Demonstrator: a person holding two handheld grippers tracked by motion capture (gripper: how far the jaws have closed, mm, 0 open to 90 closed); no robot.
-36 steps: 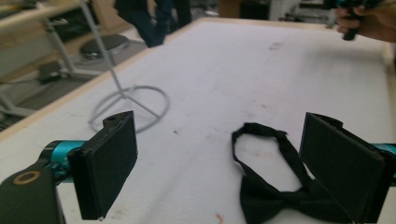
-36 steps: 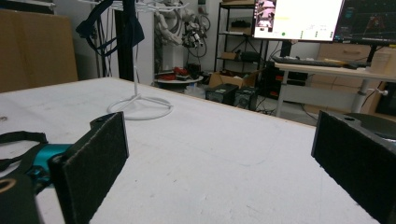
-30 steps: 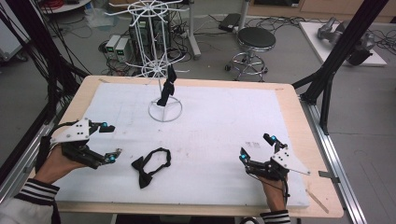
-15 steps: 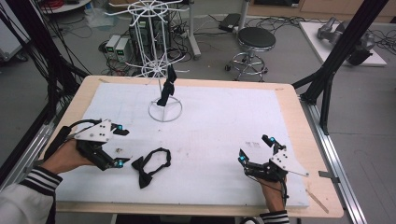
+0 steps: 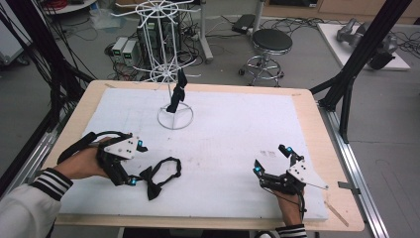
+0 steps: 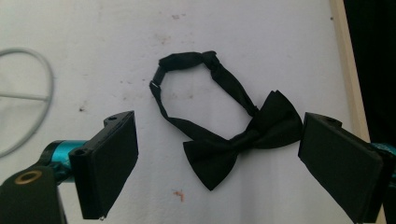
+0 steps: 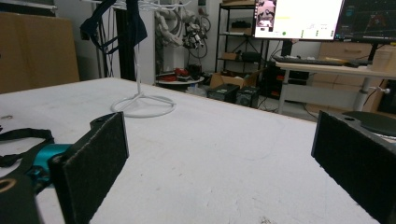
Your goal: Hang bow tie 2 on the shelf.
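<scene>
White wire display stand (image 5: pixel 174 74) at 12 o'clock on the white-covered surface (image 5: pixel 233 129), dark tie (image 5: pixel 177 93) hanging from it, black round stool (image 5: pixel 271 42) on the floor at 1 o'clock, monitor (image 7: pixel 299 13) on a desk, cardboard boxes (image 7: pixel 37 51).

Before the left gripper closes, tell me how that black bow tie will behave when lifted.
The bow tie lies flat with its thin strap curled in a loose loop, so it is probably soft and floppy; the strap would likely dangle. It looks like light fabric, unlikely to roll. The open left gripper brackets its knot.

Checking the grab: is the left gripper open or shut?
Open: the left gripper has its jaws wide apart either side of the bow tie, not touching it.
</scene>
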